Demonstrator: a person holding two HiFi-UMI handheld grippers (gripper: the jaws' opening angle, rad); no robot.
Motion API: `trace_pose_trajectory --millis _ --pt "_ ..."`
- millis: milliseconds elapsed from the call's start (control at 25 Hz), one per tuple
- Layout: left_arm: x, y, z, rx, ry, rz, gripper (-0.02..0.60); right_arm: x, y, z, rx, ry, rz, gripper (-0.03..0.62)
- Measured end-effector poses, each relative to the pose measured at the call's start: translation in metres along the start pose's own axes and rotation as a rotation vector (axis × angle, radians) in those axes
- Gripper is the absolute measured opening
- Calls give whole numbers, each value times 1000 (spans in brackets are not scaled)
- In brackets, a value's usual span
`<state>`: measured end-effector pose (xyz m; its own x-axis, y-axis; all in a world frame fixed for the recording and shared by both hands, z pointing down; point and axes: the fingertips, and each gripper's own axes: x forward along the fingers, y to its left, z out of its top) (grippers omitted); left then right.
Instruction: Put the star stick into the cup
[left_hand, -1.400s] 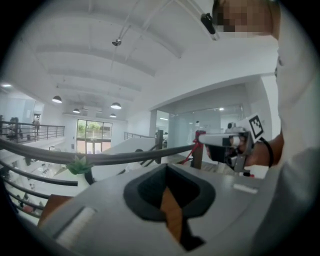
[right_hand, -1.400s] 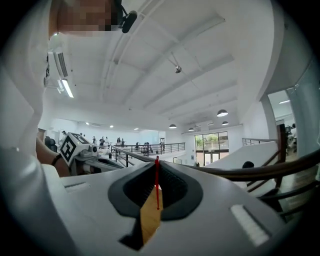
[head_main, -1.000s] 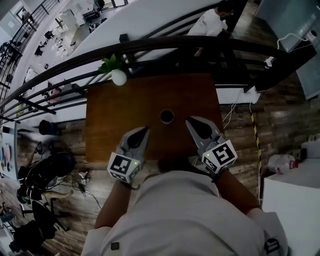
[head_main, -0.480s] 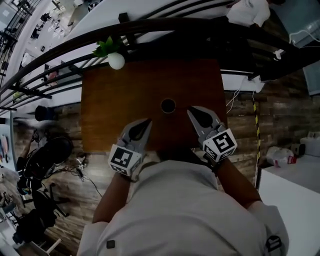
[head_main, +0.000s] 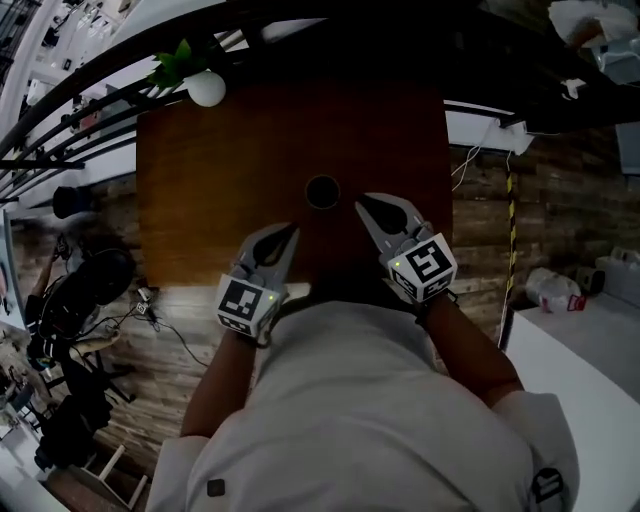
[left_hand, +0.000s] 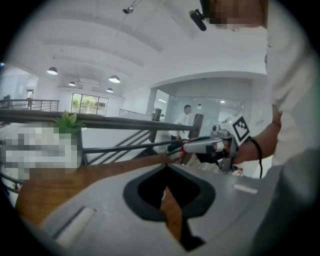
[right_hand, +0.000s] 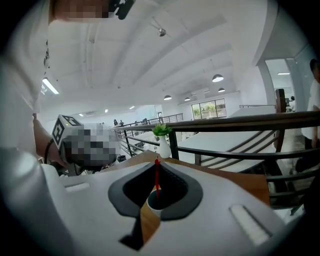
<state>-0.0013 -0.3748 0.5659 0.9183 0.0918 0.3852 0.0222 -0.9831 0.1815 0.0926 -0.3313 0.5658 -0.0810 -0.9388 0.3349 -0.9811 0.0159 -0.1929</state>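
The right hand-held gripper (head_main: 365, 200) had its jaws pressed nearly together, pinching the thin red star stick (right_hand: 156, 177) at their very tips (right_hand: 156, 161). In the right gripper view the stick hung straight down from the pinch, and its lower end showed against the dark mouth of the cup (right_hand: 150, 206). Whether that end was already inside the cup or just above it could not be told. From the head view, this gripper's tips sat just beside the cup (head_main: 322, 191), on its right. The left gripper view showed a bit of red at the nose of the right hand-held gripper (left_hand: 186, 146).

The left hand-held gripper (head_main: 288, 232) had its jaws together at the tips (left_hand: 167, 166) with nothing between them; only the brown tabletop (left_hand: 172, 215) showed through the gap. It was held over the near part of the tabletop (head_main: 220, 170), to the left of the cup and apart from it.

The cup stood upright near the middle of the tabletop, its inside dark. A white vase (head_main: 205, 88) holding a green plant (right_hand: 161, 130) stood at the far left corner by the railing (right_hand: 240, 122).
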Motion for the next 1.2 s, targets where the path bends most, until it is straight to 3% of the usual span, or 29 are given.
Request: trace_pose_trajectory --millis 360,960,1200 --pt "50 36 -25 -39 75 -2 3 62 -35 -33 38 62 52 23" --pt "72 44 -37 -85 84 22 3 89 -48 -63 62 119 108 27" --pt "72 43 -33 -90 74 30 3 85 -50 -72 69 160 117 84"
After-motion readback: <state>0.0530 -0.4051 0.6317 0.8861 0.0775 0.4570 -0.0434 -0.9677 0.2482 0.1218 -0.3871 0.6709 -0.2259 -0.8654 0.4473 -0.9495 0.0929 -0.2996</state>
